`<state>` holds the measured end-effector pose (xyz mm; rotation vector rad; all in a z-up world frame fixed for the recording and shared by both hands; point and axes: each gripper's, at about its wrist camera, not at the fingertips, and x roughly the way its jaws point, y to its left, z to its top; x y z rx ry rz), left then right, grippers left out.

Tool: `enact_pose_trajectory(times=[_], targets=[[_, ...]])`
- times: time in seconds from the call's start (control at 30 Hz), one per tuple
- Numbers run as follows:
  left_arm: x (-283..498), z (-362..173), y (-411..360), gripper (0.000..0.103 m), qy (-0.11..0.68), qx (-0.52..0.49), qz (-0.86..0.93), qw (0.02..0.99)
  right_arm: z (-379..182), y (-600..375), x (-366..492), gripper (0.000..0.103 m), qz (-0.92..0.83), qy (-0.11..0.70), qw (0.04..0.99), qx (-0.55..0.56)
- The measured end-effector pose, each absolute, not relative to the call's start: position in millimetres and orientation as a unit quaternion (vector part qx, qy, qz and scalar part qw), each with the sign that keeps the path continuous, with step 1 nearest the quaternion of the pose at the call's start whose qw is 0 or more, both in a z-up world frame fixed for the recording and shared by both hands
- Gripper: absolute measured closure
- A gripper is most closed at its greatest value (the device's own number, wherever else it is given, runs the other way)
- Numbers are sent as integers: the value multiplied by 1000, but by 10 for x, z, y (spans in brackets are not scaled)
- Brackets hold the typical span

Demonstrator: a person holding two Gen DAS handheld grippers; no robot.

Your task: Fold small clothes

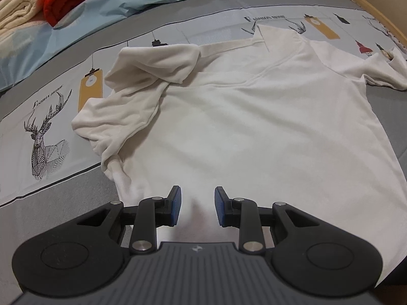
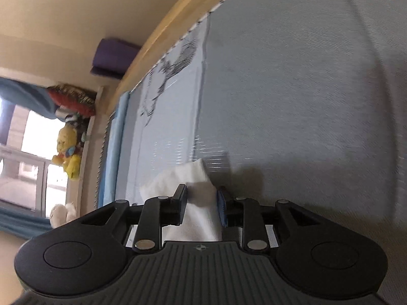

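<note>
Left wrist view: a white short-sleeved shirt (image 1: pixel 254 127) lies spread on the bed (image 1: pixel 45 203), over a printed sheet with deer motifs, collar at the far edge. Its left-hand sleeve (image 1: pixel 132 96) is bunched and partly turned in over the body; the other sleeve (image 1: pixel 386 73) lies flat at the far right. The left tool (image 1: pixel 198 204) rests at the near hem with its blue pads apart and nothing between them, though cloth lies just beneath. Red and cream folded items sit at the far left corner, well apart from the shirt.

Right wrist view: the right tool (image 2: pixel 202 204) is closed on a pinch of white cloth (image 2: pixel 195 195), probably part of the same shirt, held close above the grey sheet; blur obscures which part it is.

Step in hand, as judged: the first lengthwise fold, with one side gripped. The next move calls for the left tool to pinch the hem, so that both carry their edge across evenly; the crumpled sleeve may need flattening first.
</note>
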<state>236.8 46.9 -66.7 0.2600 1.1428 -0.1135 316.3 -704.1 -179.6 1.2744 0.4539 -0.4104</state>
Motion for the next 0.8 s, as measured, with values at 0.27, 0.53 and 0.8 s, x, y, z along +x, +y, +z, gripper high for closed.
enact_pose_trajectory(times=[0.27, 0.53, 0.8], targets=[[2406, -685, 440, 71, 540, 126, -55, 830, -933, -6853, 3188, 100, -146, 94, 877, 448], [2400, -674, 498, 71, 538, 121, -54, 833, -1425, -7045, 2924, 100, -355, 210, 804, 428], [2395, -653, 531, 71, 535, 117, -58, 835, -1549, -7185, 2758, 73, -341, 190, 764, 514]])
